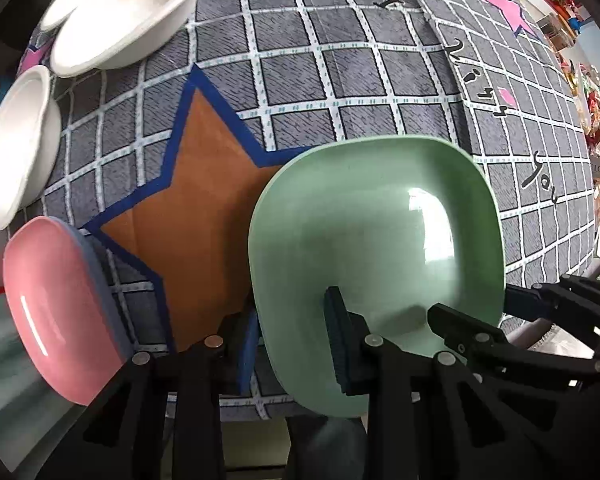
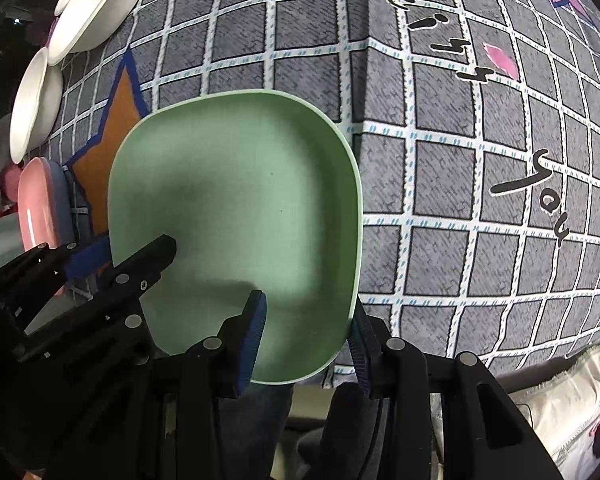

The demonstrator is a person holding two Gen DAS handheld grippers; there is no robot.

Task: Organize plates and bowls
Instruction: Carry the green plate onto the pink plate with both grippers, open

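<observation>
The left gripper and right gripper each pinch a near-edge corner of the rounded-square green plastic plate in their jaws above the table, the pink-on-blue plate stack lying at nine o'clock, nearer the left.

- right gripper jaws clamp near rim of green plate
- left gripper grips its left edge
- white bowls far left on checked cloth

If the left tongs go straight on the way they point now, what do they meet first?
Probably the checked mat: the left tongs grip the green plate's rim and point down at it. Depth is unclear.
</observation>
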